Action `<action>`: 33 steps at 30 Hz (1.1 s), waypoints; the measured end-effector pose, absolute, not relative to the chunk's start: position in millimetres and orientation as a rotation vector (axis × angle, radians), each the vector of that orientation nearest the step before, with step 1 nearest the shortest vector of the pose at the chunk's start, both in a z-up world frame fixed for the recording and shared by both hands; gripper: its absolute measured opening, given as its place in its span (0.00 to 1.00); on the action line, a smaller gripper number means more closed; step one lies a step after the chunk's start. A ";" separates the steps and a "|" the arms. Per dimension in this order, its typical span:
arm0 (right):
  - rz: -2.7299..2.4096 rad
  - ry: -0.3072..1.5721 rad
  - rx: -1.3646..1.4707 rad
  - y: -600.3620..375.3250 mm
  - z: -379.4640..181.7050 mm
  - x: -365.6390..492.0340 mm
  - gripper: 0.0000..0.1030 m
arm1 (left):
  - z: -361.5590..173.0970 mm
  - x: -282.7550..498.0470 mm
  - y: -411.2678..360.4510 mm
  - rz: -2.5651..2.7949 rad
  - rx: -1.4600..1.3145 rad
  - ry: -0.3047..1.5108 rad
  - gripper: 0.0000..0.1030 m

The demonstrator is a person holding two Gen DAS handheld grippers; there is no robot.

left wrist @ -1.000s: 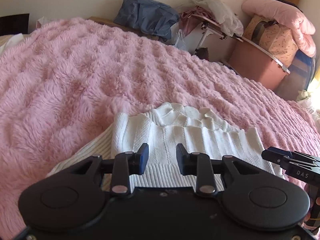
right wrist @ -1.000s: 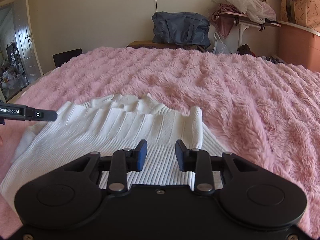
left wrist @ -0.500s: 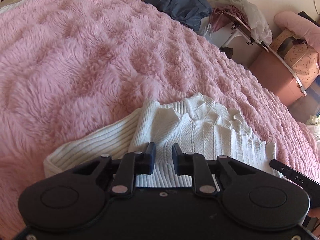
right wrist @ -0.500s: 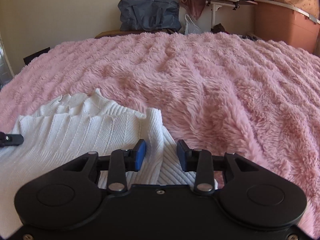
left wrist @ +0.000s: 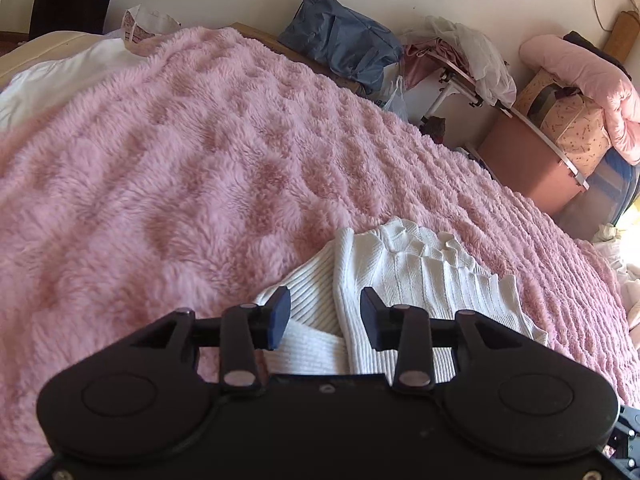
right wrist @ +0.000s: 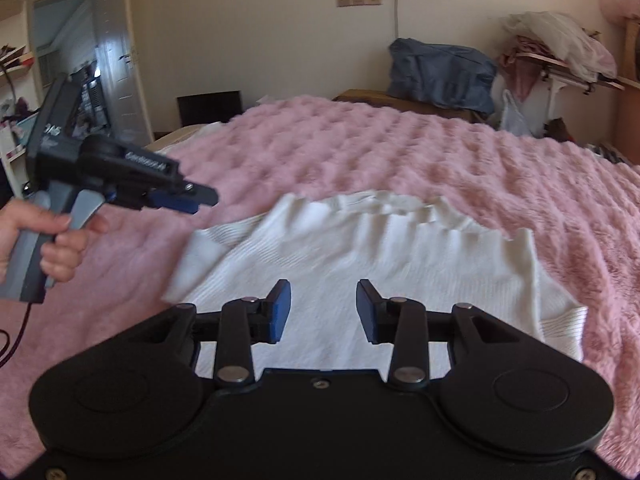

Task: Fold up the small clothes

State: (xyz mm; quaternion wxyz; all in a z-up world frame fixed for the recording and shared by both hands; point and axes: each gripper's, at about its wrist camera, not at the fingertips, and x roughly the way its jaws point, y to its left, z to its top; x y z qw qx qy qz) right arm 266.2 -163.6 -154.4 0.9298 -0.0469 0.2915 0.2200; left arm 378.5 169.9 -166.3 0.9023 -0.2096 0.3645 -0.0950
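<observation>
— Pink and fluffy, that blanket [left wrist: 200,160] is covering the whole bed, with a blue bag [right wrist: 440,72] sitting by the far wall. Where are the jaws standing?

— Both pairs are spread wide and gripping nothing. The left gripper [left wrist: 322,316] is hovering over the near left part of the white ribbed sweater [left wrist: 420,280]. In the left wrist view, the gap between its jaws is lining up with the edge where the folded body is lying over a sleeve; I cannot tell whether the pads are touching the knit.

— And the right one?

— The right gripper [right wrist: 323,310] is hanging over the near middle of the sweater [right wrist: 380,264], white knit showing between its jaws and on either side.

— How is the sweater lying?

— Flat on the blanket [right wrist: 400,152], its frilled collar pointing away from both cameras. One sleeve is sticking out to the left, and another part is folded down along the right edge.

— Anything further out?

— In the right wrist view the left gripper [right wrist: 180,200] is showing from the side, raised above the blanket to the left of the sweater, the person's hand [right wrist: 48,240] wrapping its handle. A clothes-piled rack [left wrist: 460,56] and a brown storage box [left wrist: 528,164] are standing beyond the bed.
</observation>
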 end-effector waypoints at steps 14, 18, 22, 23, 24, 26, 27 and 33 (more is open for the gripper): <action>0.493 0.655 -0.282 -93.5 -180.6 209.8 0.44 | -210.7 322.9 196.0 -0.162 -0.603 0.807 0.45; 0.505 0.649 -0.299 -86.5 -183.8 209.3 0.49 | -216.4 327.2 191.5 -0.174 -0.624 0.788 0.45; 0.508 0.632 -0.375 -72.1 -190.0 209.8 0.49 | -223.5 335.5 186.0 -0.178 -0.625 0.791 0.45; 0.513 0.637 -0.384 -69.6 -191.5 210.3 0.50 | -225.2 340.4 184.3 -0.180 -0.617 0.800 0.45; 0.515 0.643 -0.387 -67.9 -193.0 211.2 0.50 | -226.5 344.2 183.2 -0.184 -0.609 0.806 0.46; 0.511 0.660 -0.400 -63.6 -196.7 213.9 0.50 | -228.5 351.4 180.4 -0.197 -0.596 0.815 0.46; 0.506 0.660 -0.413 -61.1 -198.6 214.9 0.50 | -229.1 354.7 179.2 -0.198 -0.593 0.814 0.46; 0.483 0.635 -0.519 -43.4 -210.6 218.0 0.50 | -232.2 371.1 176.2 -0.218 -0.613 0.807 0.46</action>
